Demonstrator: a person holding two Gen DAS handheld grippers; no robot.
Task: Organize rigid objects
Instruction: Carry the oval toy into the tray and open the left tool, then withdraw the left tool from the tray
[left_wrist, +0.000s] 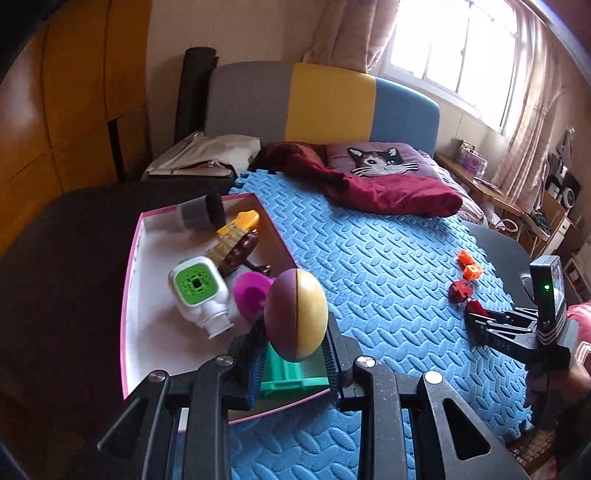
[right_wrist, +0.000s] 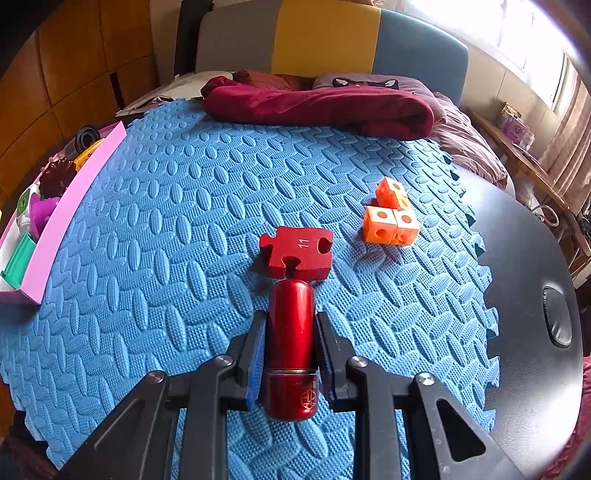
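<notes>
I carry the egg (left_wrist: 296, 314), pinched by left gripper (left_wrist: 295, 341), over the pink tray (left_wrist: 127, 295); right gripper (right_wrist: 290, 347) pinches red cylinder (right_wrist: 291, 332). Next: release egg inside.

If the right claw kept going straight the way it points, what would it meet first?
Most likely the red puzzle piece. The right claw, shut on the red cylinder, points at it, and the cylinder's tip looks almost against its near edge; depth is unclear.
</notes>
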